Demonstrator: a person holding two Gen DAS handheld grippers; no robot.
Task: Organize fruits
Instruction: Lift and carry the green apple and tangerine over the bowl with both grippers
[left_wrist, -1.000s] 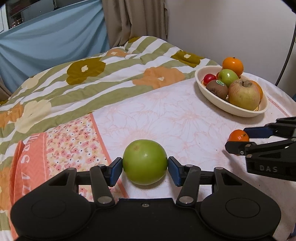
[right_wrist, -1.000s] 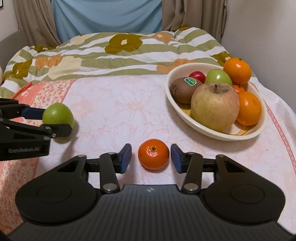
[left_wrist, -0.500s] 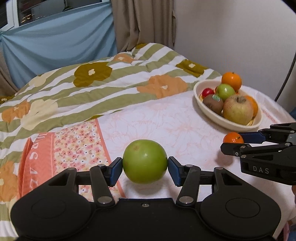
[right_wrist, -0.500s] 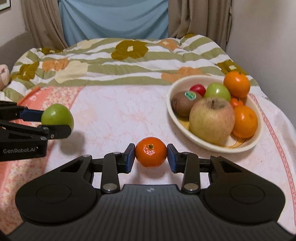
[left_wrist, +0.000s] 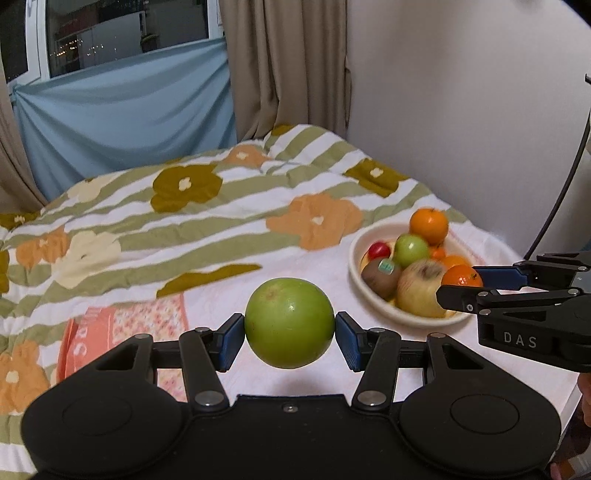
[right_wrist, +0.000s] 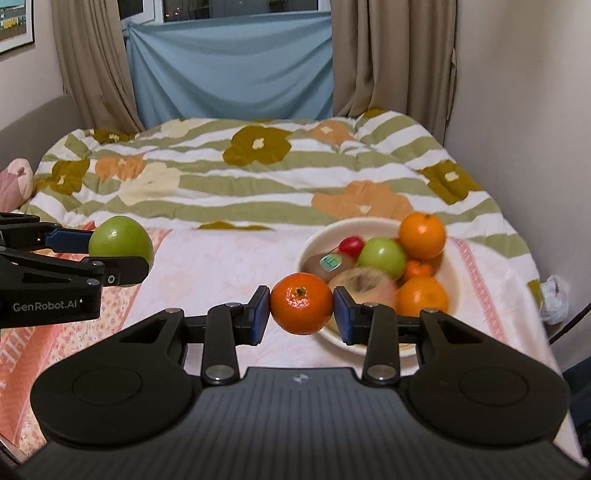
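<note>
Beige curtains (right_wrist: 92, 74) and a blue cloth (right_wrist: 232, 70) hang behind a bed spread with a green-striped floral quilt (left_wrist: 221, 206) and a pale pink floral sheet (right_wrist: 221, 266) nearer the cameras. On that sheet, toward the right-hand wall, sits a cream oval bowl (left_wrist: 356, 254) heaped with fruit: a kiwi with a sticker (left_wrist: 380, 273), a big yellowish apple (left_wrist: 419, 288), a small green apple (left_wrist: 412, 251), a red fruit (left_wrist: 378, 250) and several oranges, one (left_wrist: 428, 226) perched on top at the back.

The left gripper (left_wrist: 290, 334) is clamped on a green apple (left_wrist: 290, 323), its blue pads pressing both sides, and the fruit is held up off the sheet (no contact with the bedding shows below it). The right gripper (right_wrist: 301, 308) is closed on a mandarin (right_wrist: 301, 302), likewise in the air, just in front of the bowl's near rim in its own view. From the left wrist camera the mandarin (left_wrist: 461, 277) appears pinched between the right gripper's fingers (left_wrist: 458, 295) beside the bowl. The two grippers sit well apart, apple to the left, mandarin close to the bowl.
</note>
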